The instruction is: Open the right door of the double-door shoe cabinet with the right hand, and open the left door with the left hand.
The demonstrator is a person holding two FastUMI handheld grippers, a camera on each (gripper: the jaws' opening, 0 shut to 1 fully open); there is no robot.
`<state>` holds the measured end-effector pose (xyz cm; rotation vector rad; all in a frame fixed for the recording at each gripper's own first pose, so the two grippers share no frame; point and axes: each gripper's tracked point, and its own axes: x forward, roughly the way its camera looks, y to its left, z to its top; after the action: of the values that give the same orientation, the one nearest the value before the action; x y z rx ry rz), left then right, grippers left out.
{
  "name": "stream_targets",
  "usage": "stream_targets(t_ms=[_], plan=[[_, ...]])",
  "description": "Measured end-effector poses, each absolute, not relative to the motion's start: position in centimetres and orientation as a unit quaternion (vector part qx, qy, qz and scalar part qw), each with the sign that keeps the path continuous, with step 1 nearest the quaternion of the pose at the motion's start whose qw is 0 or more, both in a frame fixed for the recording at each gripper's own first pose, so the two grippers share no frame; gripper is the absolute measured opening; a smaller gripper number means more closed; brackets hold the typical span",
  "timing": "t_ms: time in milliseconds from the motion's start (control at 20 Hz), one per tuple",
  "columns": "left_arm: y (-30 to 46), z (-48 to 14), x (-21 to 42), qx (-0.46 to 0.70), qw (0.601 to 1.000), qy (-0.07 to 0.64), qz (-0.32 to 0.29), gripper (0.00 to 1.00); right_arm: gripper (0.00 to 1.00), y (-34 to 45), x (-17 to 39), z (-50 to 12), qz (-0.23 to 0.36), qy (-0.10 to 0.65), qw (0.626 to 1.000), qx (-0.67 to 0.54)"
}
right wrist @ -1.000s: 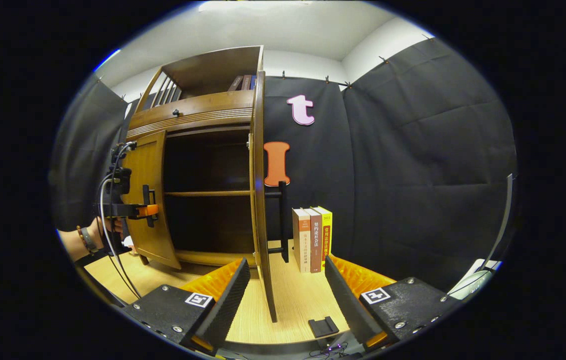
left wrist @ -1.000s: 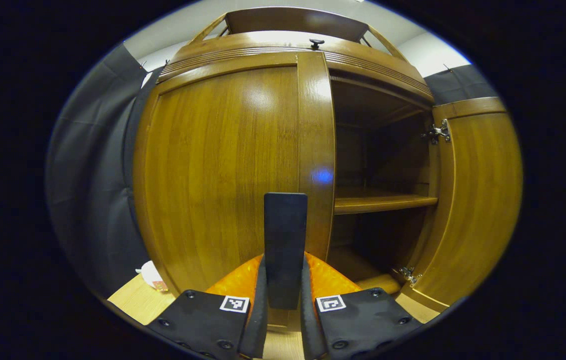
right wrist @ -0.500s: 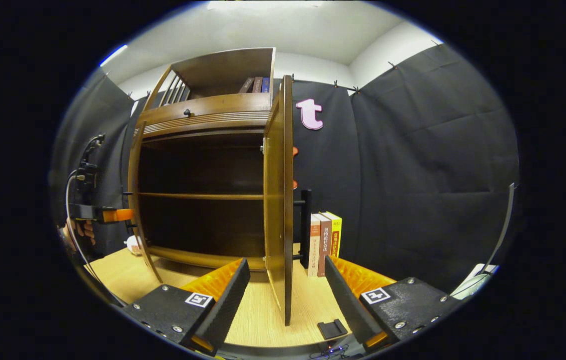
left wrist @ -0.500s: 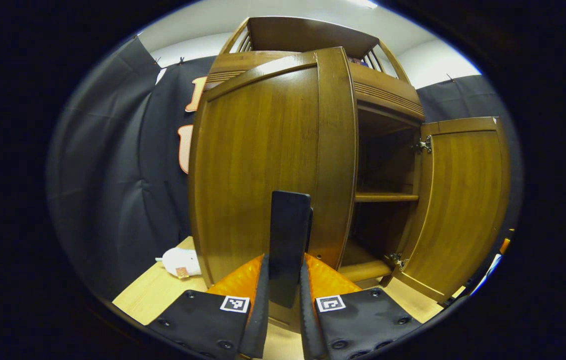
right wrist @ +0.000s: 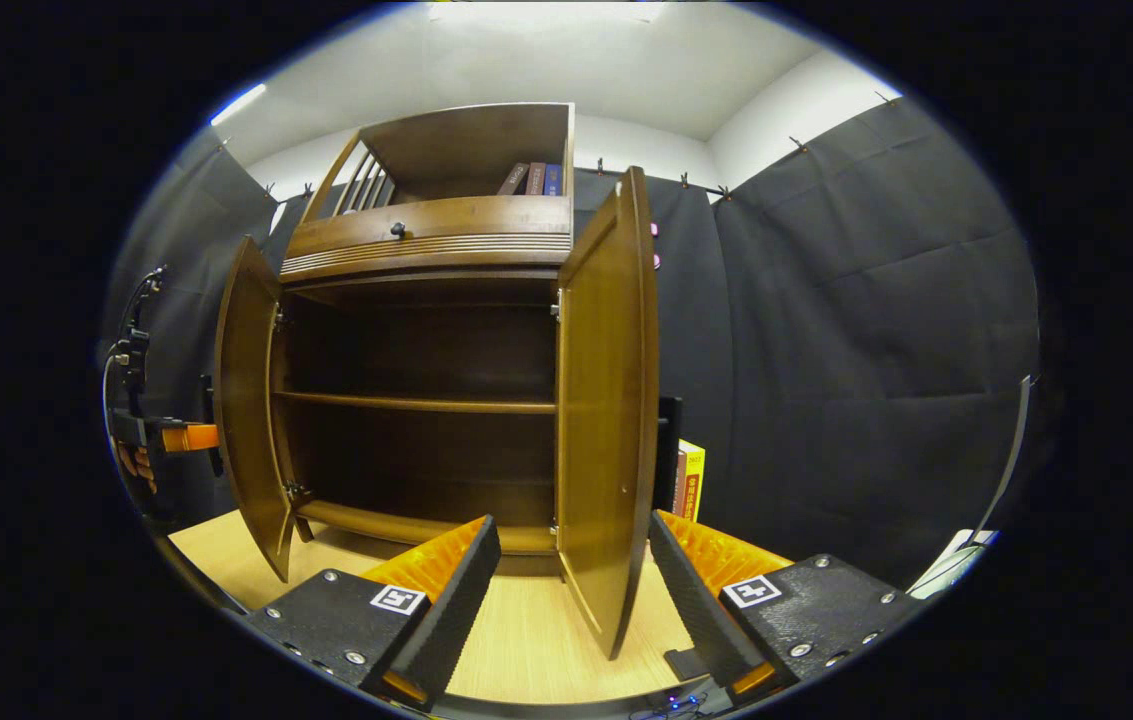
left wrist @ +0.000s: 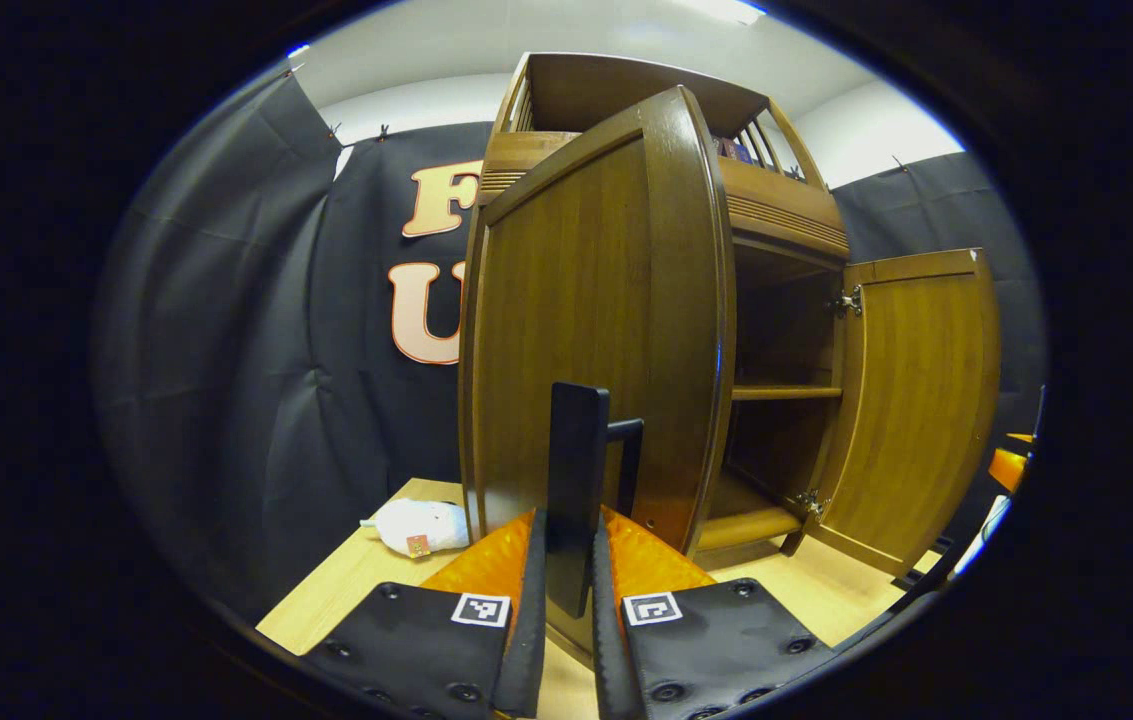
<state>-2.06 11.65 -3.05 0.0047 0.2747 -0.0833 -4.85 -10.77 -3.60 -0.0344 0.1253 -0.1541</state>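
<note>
Left hand-held gripper (left wrist: 567, 560) pinches the left door's handle (left wrist: 577, 480), door (left wrist: 586, 330) swung wide. Right hand-held gripper (right wrist: 571, 570) spread, straddling the open right door (right wrist: 606, 400) without touching.

The left gripper view is looking from close up along the outer face of the brown wooden shoe cabinet's (left wrist: 786, 330) left door (left wrist: 586, 320). The right gripper view is facing the cabinet's (right wrist: 426, 390) open front from farther back. Both are sharing its shelved interior.
</note>
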Motion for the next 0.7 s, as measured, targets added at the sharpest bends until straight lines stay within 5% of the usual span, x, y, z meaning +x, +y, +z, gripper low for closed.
stream_targets(t_ms=[550, 650, 700], plan=[[20.8, -2.4, -3.3, 0.028, 0.993, 0.119, 0.002, 0.18, 0.93, -6.6, -3.6, -4.4, -0.071, 0.07, 0.995, -0.019], [21.8, -1.9, -3.3, 0.019, 0.994, 0.108, -0.012, 0.02, 0.93, -6.2, -3.6, -4.7, -0.069, 0.072, 0.995, -0.018], [22.3, -2.1, -3.3, 0.012, 0.994, 0.103, -0.02, 0.11, 0.92, -5.9, -3.5, -4.9, -0.067, 0.074, 0.995, -0.017]])
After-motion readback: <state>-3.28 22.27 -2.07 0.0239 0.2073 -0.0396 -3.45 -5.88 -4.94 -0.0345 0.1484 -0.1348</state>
